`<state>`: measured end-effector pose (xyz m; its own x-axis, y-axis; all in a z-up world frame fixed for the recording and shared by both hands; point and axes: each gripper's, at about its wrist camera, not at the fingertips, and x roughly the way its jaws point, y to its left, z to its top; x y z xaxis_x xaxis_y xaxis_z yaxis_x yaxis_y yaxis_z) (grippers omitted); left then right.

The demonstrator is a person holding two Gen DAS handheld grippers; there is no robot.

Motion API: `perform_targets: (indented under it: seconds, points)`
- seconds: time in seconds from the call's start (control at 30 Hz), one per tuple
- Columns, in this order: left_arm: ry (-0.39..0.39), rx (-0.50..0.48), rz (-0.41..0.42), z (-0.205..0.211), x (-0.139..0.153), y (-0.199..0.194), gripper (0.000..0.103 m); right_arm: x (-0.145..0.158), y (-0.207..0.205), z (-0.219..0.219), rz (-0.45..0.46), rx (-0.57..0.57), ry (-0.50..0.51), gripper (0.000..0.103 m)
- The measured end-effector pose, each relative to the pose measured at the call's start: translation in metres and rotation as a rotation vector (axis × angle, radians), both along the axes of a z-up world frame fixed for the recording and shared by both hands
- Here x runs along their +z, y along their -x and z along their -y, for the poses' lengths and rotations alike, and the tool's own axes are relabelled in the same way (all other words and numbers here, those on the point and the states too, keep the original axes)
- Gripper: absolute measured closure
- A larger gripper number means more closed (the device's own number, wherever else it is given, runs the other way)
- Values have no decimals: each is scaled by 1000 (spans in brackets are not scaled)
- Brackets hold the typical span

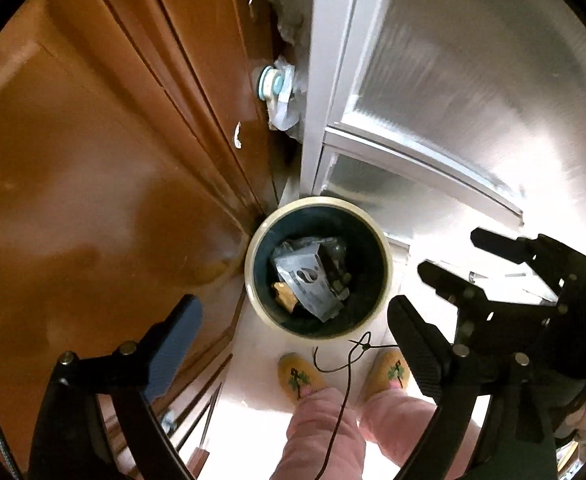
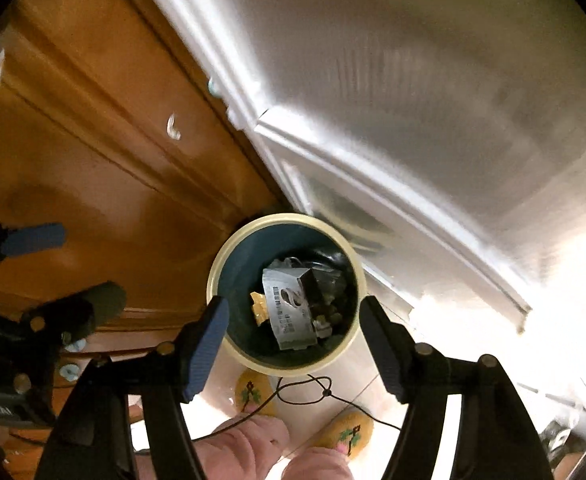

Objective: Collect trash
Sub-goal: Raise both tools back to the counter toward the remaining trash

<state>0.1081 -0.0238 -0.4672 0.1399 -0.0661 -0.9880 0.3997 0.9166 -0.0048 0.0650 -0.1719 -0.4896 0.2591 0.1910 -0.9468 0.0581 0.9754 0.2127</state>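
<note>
- Left gripper (image 1: 293, 332): jaws spread wide, nothing between the blue ribbed pads; it hangs above the bin. Right gripper (image 2: 293, 332): likewise spread and empty, its two fingers framing the bin's near rim in its own view.
- Trash bin (image 1: 387, 256): round, cream rim, dark teal inner wall, standing on the floor in the corner where the cabinet meets the white door.
- Contents: a crumpled grey carton (image 1: 307, 282) lying flat-side up, printed with a swirl logo and a block of small print (unreadable at this blur); a small yellow-brown scrap (image 1: 284, 299) just beside its left edge; dark crinkled wrapping behind it.
- Wooden cabinet (image 1: 93, 160): glossy orange-brown, moulded panel edges, a small white chip on one moulding.
- White door (image 1: 453, 80): framed panels of ribbed translucent material, strongly backlit.
- Floor (image 1: 261, 384): pale, shiny tile.
- The person's yellow slippers (image 1: 299, 376) with a green embroidered motif and pink padded trousers (image 1: 321, 432) stand just before the bin; a thin dark cord (image 1: 345, 364) loops over them.
</note>
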Motion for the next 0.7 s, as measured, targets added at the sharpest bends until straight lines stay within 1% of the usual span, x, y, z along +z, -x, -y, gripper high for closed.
perform_targets:
  seconds: [0.07, 0.17, 0.27, 0.3, 0.4, 0.43, 0.47, 0.63, 0.7]
  points:
    - [13, 2, -10, 1, 19, 6, 9, 15, 2, 9, 2, -22, -5, 35]
    - [38, 14, -16, 1, 54, 14, 7, 49, 12, 17, 11, -30, -1, 35]
    - [68, 31, -7, 0, 94, 22, 6, 94, 20, 24, 38, -22, 14, 35]
    - [80, 35, 3, 0, 112, 26, 6, 112, 23, 26, 54, -21, 14, 35]
    - [95, 37, 39, 1, 155, 34, 6, 155, 30, 30, 85, -19, 19, 35]
    - [104, 38, 60, 2, 176, 38, 6, 173, 33, 32, 97, -21, 15, 34]
    - [109, 38, 73, 2, 188, 39, 6, 186, 35, 34, 108, -21, 15, 35]
    - [149, 50, 179, 2, 264, 48, 6, 260, 45, 42, 188, -6, 17, 34]
    - [167, 58, 215, 4, 288, 49, 6, 282, 49, 44, 217, 0, 17, 34]
